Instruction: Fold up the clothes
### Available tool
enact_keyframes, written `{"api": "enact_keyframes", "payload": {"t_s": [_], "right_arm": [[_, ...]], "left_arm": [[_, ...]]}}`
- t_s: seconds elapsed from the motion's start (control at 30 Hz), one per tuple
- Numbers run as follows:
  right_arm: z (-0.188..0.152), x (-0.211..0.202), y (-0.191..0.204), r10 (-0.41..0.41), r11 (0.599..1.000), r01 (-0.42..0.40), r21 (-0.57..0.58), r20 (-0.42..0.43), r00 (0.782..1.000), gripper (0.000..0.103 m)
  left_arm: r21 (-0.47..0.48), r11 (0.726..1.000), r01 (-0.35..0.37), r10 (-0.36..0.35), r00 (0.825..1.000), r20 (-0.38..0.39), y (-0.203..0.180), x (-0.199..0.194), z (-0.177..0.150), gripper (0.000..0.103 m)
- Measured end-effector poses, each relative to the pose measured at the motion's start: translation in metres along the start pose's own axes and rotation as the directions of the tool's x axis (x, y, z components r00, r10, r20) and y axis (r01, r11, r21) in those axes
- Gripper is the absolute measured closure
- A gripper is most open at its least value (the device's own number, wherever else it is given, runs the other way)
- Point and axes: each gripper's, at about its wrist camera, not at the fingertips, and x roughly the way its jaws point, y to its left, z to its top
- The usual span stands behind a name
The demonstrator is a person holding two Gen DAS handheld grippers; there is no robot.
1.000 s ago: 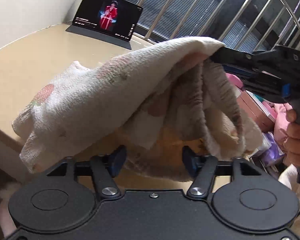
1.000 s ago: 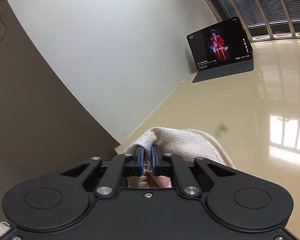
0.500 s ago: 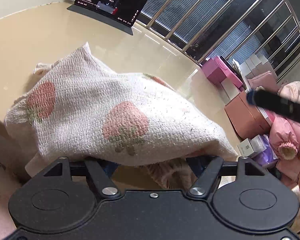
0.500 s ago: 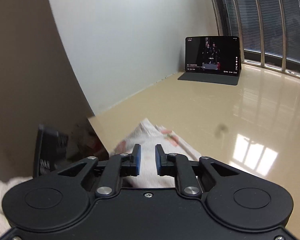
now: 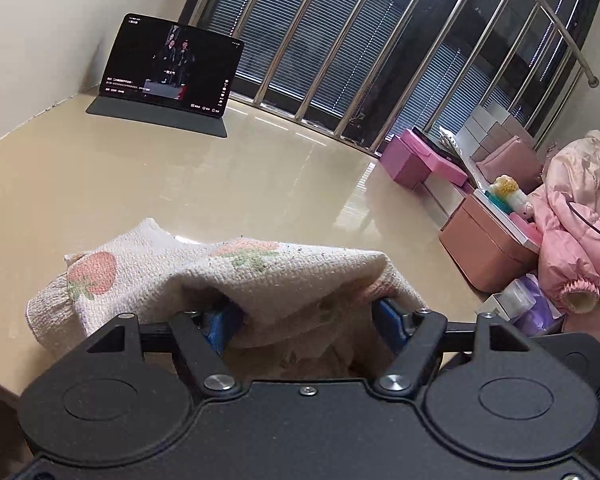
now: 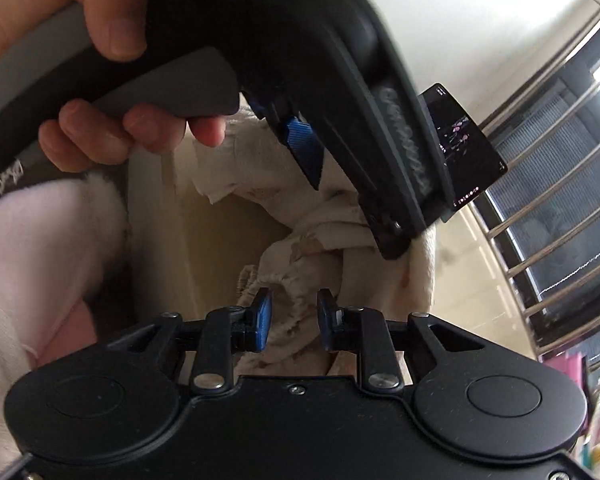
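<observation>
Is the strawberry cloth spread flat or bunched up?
Bunched up: the strawberry cloth drapes in folds over the open left tongs, partly on the table.

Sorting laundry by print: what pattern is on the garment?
Cream garment with pink strawberries and green leaves; clearest in the left wrist view.

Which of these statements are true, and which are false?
1. The left gripper is wide open, with the strawberry cloth draped over its fingers. True.
2. The tablet lies flat with a dark screen. False: it stands propped up, showing a video.
3. The right gripper is shut on the cloth. False: its fingers are apart, cloth between them.
4. Pink boxes sit beyond the table. True.
</observation>
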Motion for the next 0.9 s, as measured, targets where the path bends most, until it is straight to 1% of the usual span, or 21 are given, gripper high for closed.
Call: {"api": "enact_keyframes", "payload": {"t_s": [0.1,0.17,0.2,0.23,0.27,0.3,0.37,0.4,0.43,0.47,0.5,0.53,0.6,0.7,0.77,0.8,0.87,0.9], "right_arm": [[0.004,0.026,0.014,-0.088,0.987,0.080,-0.137,-0.059,0.994,0.076],[0.001,0.041,0.024,-0.144,0.960,0.127,-0.248,-0.054,0.988,0.078],[-0.001,0.044,0.028,-0.152,0.950,0.134,-0.284,-0.042,0.988,0.079],[-0.003,0.046,0.031,-0.156,0.938,0.139,-0.317,-0.029,0.987,0.087],[-0.004,0.049,0.034,-0.161,0.925,0.145,-0.350,-0.016,0.987,0.097],[-0.004,0.048,0.031,-0.143,0.935,0.132,-0.329,-0.011,0.990,0.097],[0.003,0.038,0.007,-0.071,0.983,0.071,-0.172,0.007,0.997,0.099],[0.006,0.033,-0.006,-0.035,0.995,0.037,-0.089,0.020,0.999,0.099],[0.007,0.024,-0.029,0.007,0.999,-0.009,0.040,0.055,0.998,0.099],[0.008,0.014,-0.053,0.044,0.984,-0.060,0.170,0.097,0.994,0.099],[0.005,0.005,-0.078,0.092,0.947,-0.134,0.292,0.151,0.984,0.099],[0.000,-0.004,-0.101,0.114,0.903,-0.190,0.384,0.212,0.971,0.099],[-0.007,-0.025,-0.146,0.100,0.813,-0.266,0.517,0.326,0.940,0.099],[-0.009,-0.050,-0.194,0.054,0.699,-0.358,0.619,0.453,0.890,0.099],[-0.006,-0.060,-0.212,0.033,0.651,-0.405,0.643,0.508,0.861,0.099],[-0.004,-0.063,-0.216,0.027,0.638,-0.419,0.647,0.524,0.851,0.099],[0.000,-0.066,-0.219,0.005,0.635,-0.414,0.652,0.532,0.847,0.099],[-0.002,-0.067,-0.219,0.004,0.634,-0.416,0.652,0.535,0.845,0.099]], "left_arm": [[-0.015,1.000,0.020,-0.020,1.000,-0.018,0.003,0.005,0.003,0.033],[-0.026,0.999,0.039,-0.039,0.999,-0.030,0.007,0.007,0.006,0.033],[-0.026,0.999,0.047,-0.047,0.998,-0.034,0.009,0.008,0.007,0.033],[-0.023,0.998,0.051,-0.051,0.998,-0.039,0.011,0.008,0.008,0.033],[-0.018,0.998,0.055,-0.056,0.998,-0.043,0.013,0.007,0.009,0.033],[-0.015,0.998,0.061,-0.062,0.997,-0.046,0.017,0.006,0.009,0.033],[-0.031,0.997,0.069,-0.071,0.996,-0.053,0.026,0.003,0.010,0.033],[-0.040,0.996,0.074,-0.076,0.996,-0.056,0.031,0.001,0.010,0.032],[-0.056,0.995,0.079,-0.082,0.995,-0.055,0.037,-0.003,0.011,0.031],[-0.072,0.994,0.086,-0.089,0.995,-0.052,0.043,-0.007,0.013,0.029],[-0.094,0.991,0.094,-0.097,0.995,-0.036,0.050,-0.012,0.014,0.022],[-0.114,0.988,0.105,-0.108,0.994,-0.024,0.056,-0.018,0.015,0.018],[-0.145,0.979,0.145,-0.149,0.989,-0.020,0.067,-0.029,0.021,0.016],[-0.150,0.976,0.157,-0.154,0.988,0.034,0.061,-0.048,0.025,0.014],[-0.153,0.974,0.165,-0.156,0.985,0.070,0.057,-0.060,0.028,0.013],[-0.155,0.973,0.169,-0.157,0.984,0.088,0.055,-0.066,0.030,0.010],[-0.154,0.973,0.174,-0.156,0.980,0.121,0.050,-0.078,0.032,0.007],[-0.138,0.978,0.159,-0.142,0.981,0.129,0.043,-0.080,0.031,0.007]]}}
